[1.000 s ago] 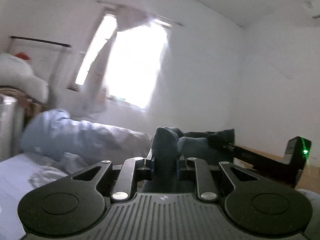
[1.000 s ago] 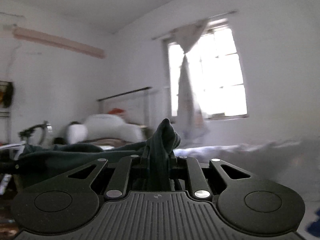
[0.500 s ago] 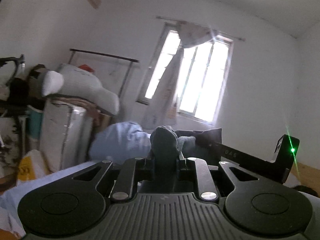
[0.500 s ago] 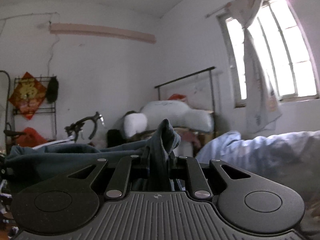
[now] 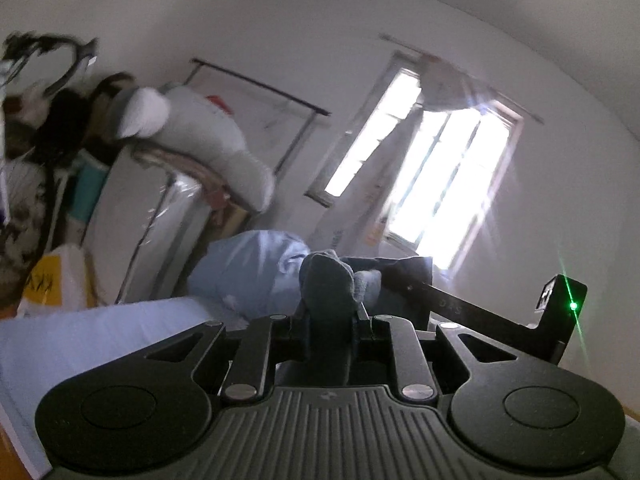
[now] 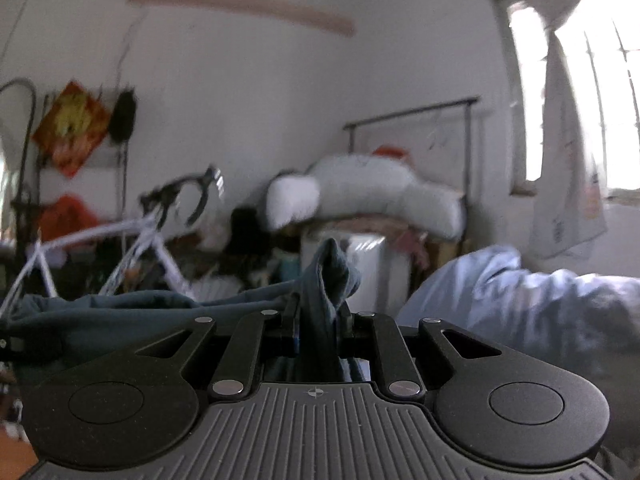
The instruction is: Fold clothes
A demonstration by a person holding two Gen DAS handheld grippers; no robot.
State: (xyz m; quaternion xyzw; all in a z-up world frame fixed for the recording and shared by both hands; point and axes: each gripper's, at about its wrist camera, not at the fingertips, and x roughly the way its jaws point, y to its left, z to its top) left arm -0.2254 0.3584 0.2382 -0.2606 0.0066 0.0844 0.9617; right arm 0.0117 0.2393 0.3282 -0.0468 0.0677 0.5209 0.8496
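Note:
A dark grey-green garment (image 5: 326, 280) bunches up between the jaws of my left gripper (image 5: 327, 322), which is shut on it. The cloth runs right toward the other gripper's black body (image 5: 560, 312) with its green light. In the right wrist view my right gripper (image 6: 320, 320) is shut on another fold of the same garment (image 6: 330, 268). From there the cloth (image 6: 120, 312) stretches left in a taut band, held up in the air between both grippers.
A bed with a pale blue sheet (image 5: 100, 340) and a heaped blue duvet (image 6: 520, 292) lies below and ahead. Behind stand a wrapped white box (image 5: 160, 220) with a big white plush toy (image 6: 372, 188), a bicycle (image 6: 168, 208), a clothes rail (image 6: 420, 116) and a bright window (image 5: 440, 184).
Both views have swung toward the cluttered corner: the window slid right and the plush toy, box and bicycle came into sight. The left view has tilted. Both grippers keep hold of the garment.

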